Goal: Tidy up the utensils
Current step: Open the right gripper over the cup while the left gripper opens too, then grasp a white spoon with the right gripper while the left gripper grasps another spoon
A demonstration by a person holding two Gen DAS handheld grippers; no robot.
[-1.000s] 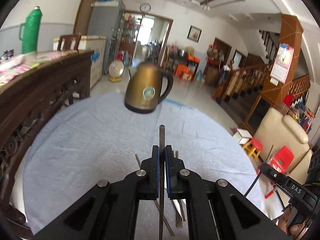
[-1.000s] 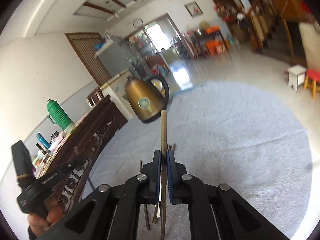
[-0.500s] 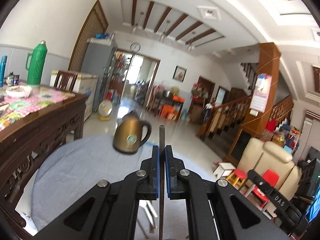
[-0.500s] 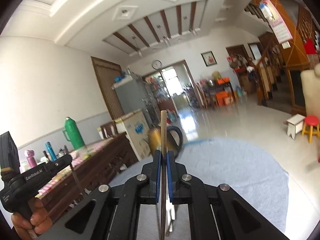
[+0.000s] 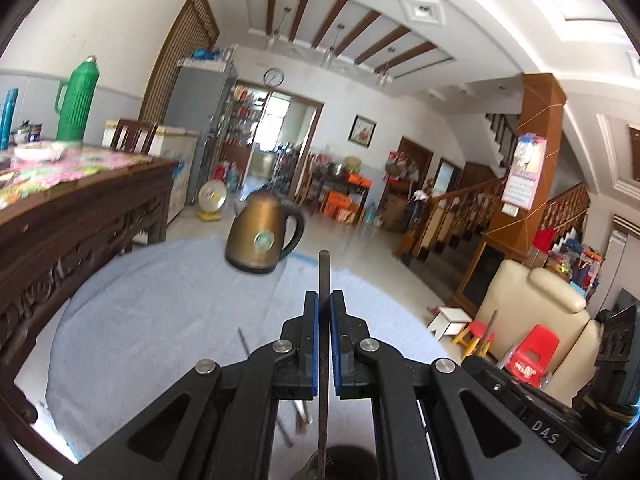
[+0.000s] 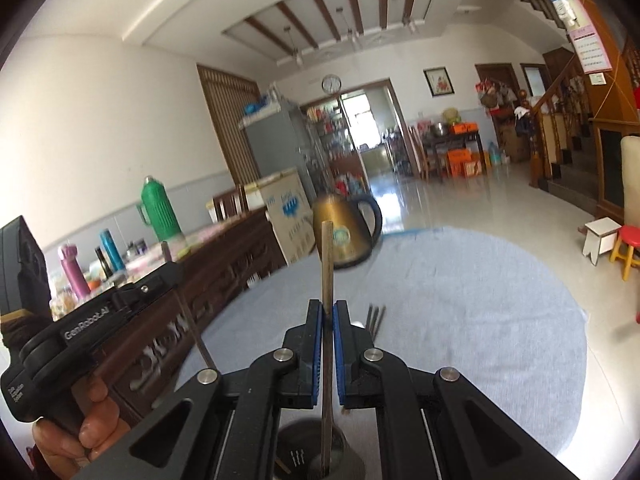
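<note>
My left gripper (image 5: 324,300) is shut on a dark chopstick (image 5: 324,276) held upright; its lower end reaches into a dark round holder (image 5: 340,460) at the bottom edge. My right gripper (image 6: 328,308) is shut on a brown wooden chopstick (image 6: 327,256), upright, its lower end inside the same dark holder (image 6: 312,452). The left gripper body (image 6: 88,320) shows at the left of the right wrist view. More utensils (image 6: 376,316) lie on the grey cloth (image 6: 480,300) behind the grippers.
A bronze kettle (image 5: 260,236) stands at the far edge of the cloth-covered round table (image 5: 160,300). A carved dark wooden table (image 5: 72,216) with a green thermos (image 5: 76,100) stands to the left. Stools and a cream armchair (image 5: 532,320) are to the right.
Both grippers tilted up from the table, then came down a little; the holder has come into view under both, with the chopstick ends in it.
</note>
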